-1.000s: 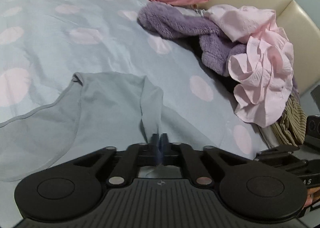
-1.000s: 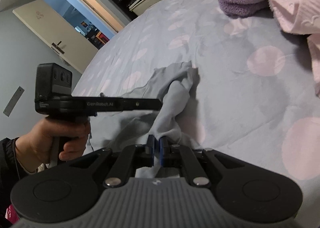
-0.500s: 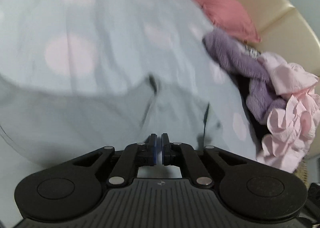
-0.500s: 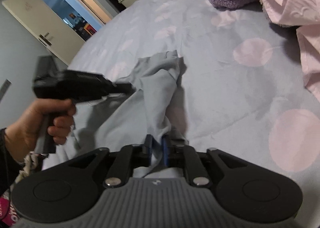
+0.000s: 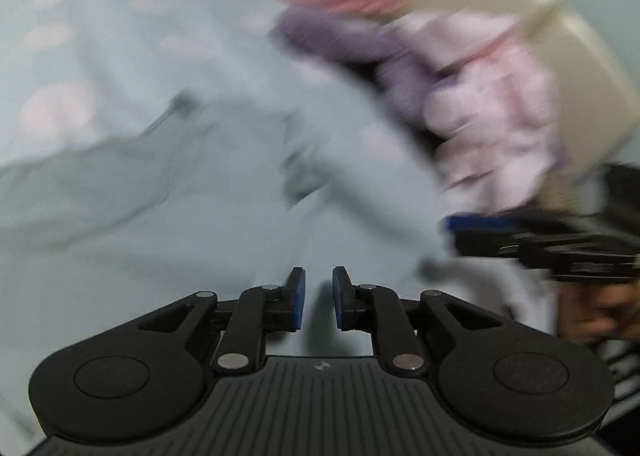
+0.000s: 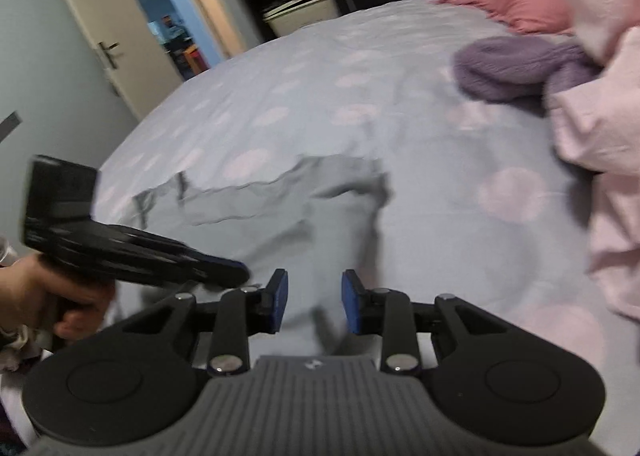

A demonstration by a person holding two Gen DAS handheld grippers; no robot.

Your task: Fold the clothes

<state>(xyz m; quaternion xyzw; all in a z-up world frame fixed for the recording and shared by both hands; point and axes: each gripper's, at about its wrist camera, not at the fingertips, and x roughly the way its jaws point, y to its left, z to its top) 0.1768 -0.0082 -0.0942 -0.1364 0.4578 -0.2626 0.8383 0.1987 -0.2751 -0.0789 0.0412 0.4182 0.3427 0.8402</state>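
A pale grey-blue garment (image 6: 280, 212) lies spread and rumpled on the bed, blurred in the left wrist view (image 5: 168, 192). My left gripper (image 5: 319, 298) is open just above it, nothing between its blue pads. My right gripper (image 6: 314, 302) is also open over the garment's near edge, empty. The left gripper shows in the right wrist view (image 6: 132, 252), held by a hand (image 6: 48, 296) at the lower left. In the left wrist view the right gripper (image 5: 540, 240) appears at the right edge.
The bed (image 6: 320, 68) has a light blue cover with pink dots. A purple fuzzy garment (image 6: 516, 68) and a pink crumpled one (image 6: 600, 128) are piled at the right. A pink pillow (image 6: 516, 0) lies by the beige headboard (image 5: 560, 36). An open doorway (image 6: 160, 16) is far left.
Both grippers have let go of the grey-blue garment and now stand open. The garment has dropped flatter on the bed. The left gripper has swung toward the right gripper.
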